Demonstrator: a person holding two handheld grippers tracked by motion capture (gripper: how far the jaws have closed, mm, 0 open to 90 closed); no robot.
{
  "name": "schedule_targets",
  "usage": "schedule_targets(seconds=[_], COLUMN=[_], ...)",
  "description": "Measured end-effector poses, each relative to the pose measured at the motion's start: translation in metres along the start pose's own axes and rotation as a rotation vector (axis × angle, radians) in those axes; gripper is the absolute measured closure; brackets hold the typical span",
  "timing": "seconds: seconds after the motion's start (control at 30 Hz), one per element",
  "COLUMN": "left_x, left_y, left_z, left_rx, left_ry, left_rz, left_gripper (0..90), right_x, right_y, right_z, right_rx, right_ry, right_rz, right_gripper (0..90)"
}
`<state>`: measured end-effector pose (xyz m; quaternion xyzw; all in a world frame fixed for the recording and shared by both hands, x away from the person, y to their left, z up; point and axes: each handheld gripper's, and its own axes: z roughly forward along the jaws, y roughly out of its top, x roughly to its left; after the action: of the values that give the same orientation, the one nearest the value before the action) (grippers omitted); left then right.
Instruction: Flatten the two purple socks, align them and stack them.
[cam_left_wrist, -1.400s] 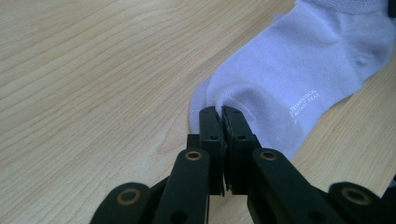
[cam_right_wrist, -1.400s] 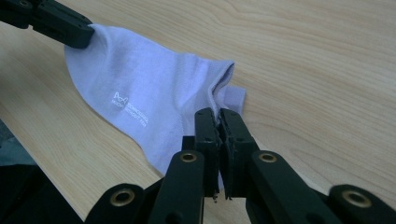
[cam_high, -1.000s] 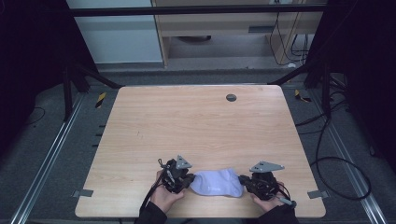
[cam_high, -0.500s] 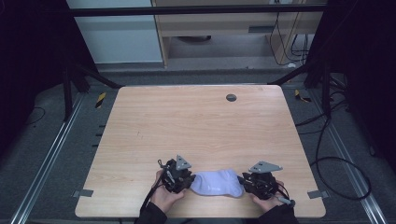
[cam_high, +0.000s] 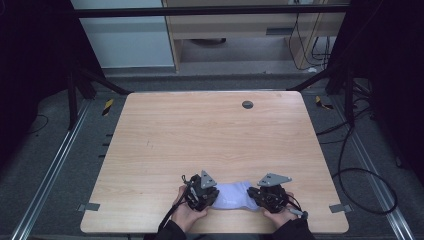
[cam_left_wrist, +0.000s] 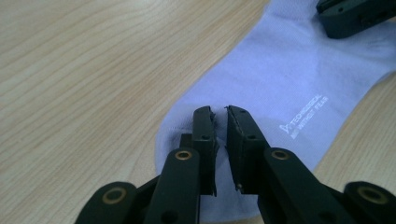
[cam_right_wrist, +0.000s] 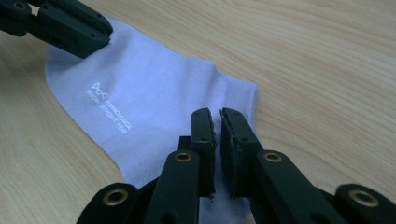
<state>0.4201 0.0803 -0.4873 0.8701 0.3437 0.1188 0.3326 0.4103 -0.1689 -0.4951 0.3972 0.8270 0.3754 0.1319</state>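
Dark floor and cables ring my wooden tabletop (cam_high: 220, 145), whose far edge carries a small dark round disc (cam_high: 247, 104). Near the front edge a pale lilac sock (cam_high: 233, 196) lies flat, white lettering (cam_left_wrist: 306, 115) printed on it. My left claw (cam_left_wrist: 218, 111) sits over one end, jaws nearly together, a thin gap between; whether fabric is pinched, I cannot tell. My right claw (cam_right_wrist: 215, 113) sits over the other end likewise.

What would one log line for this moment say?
left gripper: shut on sock | right gripper: shut on sock | sock: flat on table
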Motion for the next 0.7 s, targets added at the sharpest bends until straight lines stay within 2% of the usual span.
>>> schedule_targets(seconds=[0.1, 0.3, 0.43, 0.53, 0.6, 0.7], left_x=[0.000, 0.002, 0.008, 0.015, 0.021, 0.032], left_y=[0.000, -0.001, 0.001, 0.002, 0.001, -0.002], left_z=[0.000, -0.003, -0.013, -0.020, -0.024, -0.030], left_rx=[0.003, -0.008, -0.056, -0.091, -0.110, -0.134], left_ry=[-0.003, -0.010, 0.000, 0.011, 0.023, 0.038], left_rz=[0.000, -0.002, -0.015, -0.023, -0.036, -0.069], left_gripper=[80.7, 79.2, 73.4, 64.5, 60.1, 53.0], right_x=[-0.003, -0.003, -0.007, -0.015, -0.023, -0.035], right_y=[-0.002, -0.004, -0.003, -0.004, -0.005, -0.009], right_z=[-0.001, -0.003, -0.012, -0.020, -0.024, -0.028], right_rx=[0.006, 0.005, -0.055, -0.112, -0.142, -0.152], right_ry=[-0.008, 0.012, 0.012, -0.025, -0.066, -0.107], right_rz=[0.013, 0.030, 0.030, 0.051, 0.071, 0.122], right_gripper=[83.8, 78.5, 73.4, 65.3, 58.0, 49.3])
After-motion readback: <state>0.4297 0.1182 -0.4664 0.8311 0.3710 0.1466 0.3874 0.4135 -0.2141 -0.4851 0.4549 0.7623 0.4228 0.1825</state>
